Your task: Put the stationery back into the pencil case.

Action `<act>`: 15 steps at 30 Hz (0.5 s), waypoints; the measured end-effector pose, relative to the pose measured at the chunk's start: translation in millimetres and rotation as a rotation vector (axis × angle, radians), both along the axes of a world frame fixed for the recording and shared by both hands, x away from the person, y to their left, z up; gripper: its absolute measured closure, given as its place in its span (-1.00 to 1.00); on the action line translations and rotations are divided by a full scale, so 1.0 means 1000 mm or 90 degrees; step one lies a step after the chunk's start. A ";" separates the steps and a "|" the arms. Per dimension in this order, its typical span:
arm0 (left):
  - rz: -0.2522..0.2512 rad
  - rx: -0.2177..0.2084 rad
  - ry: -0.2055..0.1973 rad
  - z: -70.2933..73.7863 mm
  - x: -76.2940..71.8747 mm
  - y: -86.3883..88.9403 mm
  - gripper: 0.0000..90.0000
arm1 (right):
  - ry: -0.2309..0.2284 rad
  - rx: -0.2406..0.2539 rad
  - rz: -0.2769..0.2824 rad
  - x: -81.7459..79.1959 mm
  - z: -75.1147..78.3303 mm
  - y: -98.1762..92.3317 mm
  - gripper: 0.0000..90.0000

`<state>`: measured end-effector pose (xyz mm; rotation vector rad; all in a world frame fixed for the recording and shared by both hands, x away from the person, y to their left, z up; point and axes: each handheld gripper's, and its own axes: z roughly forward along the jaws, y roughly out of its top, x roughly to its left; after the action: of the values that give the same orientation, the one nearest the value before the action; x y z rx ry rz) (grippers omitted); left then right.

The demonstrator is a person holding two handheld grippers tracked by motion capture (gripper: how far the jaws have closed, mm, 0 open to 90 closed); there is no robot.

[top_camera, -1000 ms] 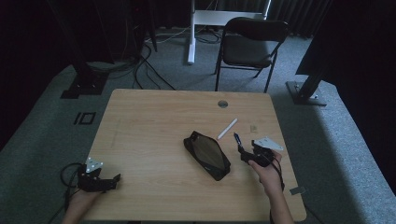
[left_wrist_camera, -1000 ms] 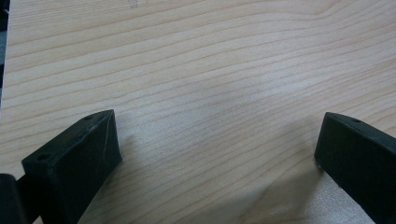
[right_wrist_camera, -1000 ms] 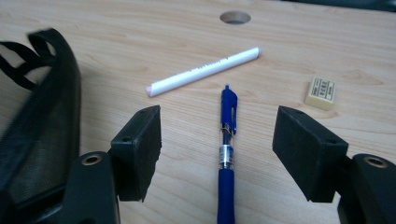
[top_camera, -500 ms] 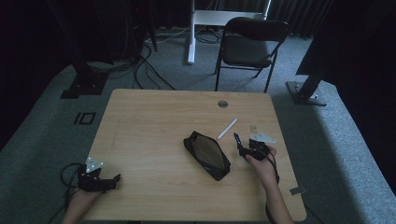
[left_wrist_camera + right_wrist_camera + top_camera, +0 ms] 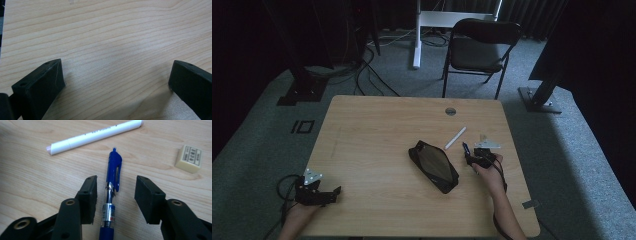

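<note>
A blue click pen (image 5: 112, 187) lies on the wooden table (image 5: 377, 130), pointing away from me between the jaws of my right gripper (image 5: 115, 183). The jaws have just been closing, and a gap still shows on each side of the pen, so the pads are not touching it. Just beyond it lie a white pen (image 5: 95, 136) and a cream eraser (image 5: 189, 158). In the high view the right gripper (image 5: 468, 152) sits right of a black pencil case (image 5: 433, 166), below the white pen (image 5: 455, 137). My left gripper (image 5: 334, 192) rests at the table's near left corner, and it (image 5: 117, 65) stands wide open over bare wood.
A round cable hole (image 5: 450, 111) is set in the table's far edge. A black chair (image 5: 479, 45) and a white desk leg stand behind the table. Stands and cables lie on the carpet at the left and right.
My right hand has moved a little forward and down over the blue pen, and its jaws have narrowed around it. The left gripper has stayed where it was.
</note>
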<state>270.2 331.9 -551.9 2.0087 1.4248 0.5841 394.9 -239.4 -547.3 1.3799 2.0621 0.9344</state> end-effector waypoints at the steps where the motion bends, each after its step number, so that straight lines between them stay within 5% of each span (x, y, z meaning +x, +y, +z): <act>1: 0.000 0.000 0.000 0.000 0.000 0.000 -1.00 | 0.001 -0.003 0.001 0.001 -0.001 0.000 0.17; 15: 0.000 0.000 0.000 0.000 0.000 0.000 -1.00 | 0.020 0.007 0.002 0.004 0.000 0.002 0.43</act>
<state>270.2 331.9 -551.9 2.0084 1.4248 0.5843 399.1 -237.0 -547.5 1.4054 2.0857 0.9328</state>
